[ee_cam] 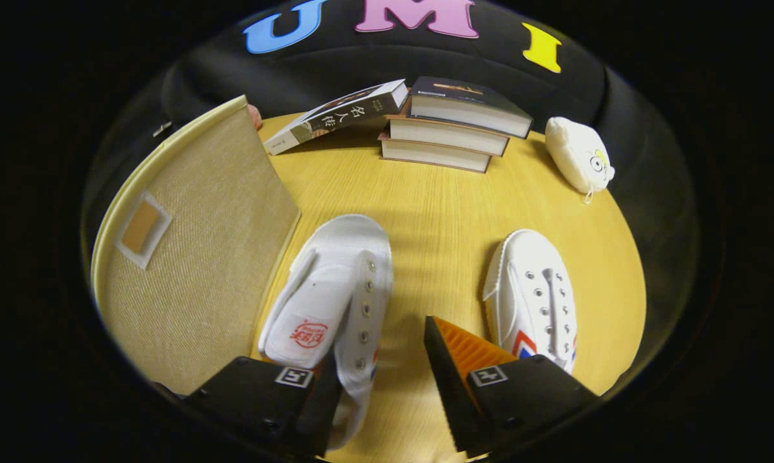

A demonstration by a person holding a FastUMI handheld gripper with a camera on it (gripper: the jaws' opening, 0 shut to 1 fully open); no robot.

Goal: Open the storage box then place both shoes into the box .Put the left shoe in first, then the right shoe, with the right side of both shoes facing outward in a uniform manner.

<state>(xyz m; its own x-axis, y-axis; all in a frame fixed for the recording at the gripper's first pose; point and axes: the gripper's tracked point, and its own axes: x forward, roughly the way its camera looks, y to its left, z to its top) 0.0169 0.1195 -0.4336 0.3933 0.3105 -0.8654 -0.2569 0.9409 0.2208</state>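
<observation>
A white canvas shoe [335, 289] lies just ahead of my left finger, its tongue folded out and its eyelet side running down between the fingers along the left one. My gripper [380, 347] is open wide and only the left finger seems to touch that shoe. A second white shoe [535, 296] with red and blue trim lies beyond the right finger, which hides its heel. The beige fabric storage box [194, 244] stands left of the first shoe, its broad panel with a label window facing me. A fingertip [254, 116] rests at its far corner.
Everything sits on a round wooden table [438, 206]. At the far side is a stack of three books [451, 128] with another book [335, 117] leaning on it. A white plush pouch [578, 154] lies far right near the table edge.
</observation>
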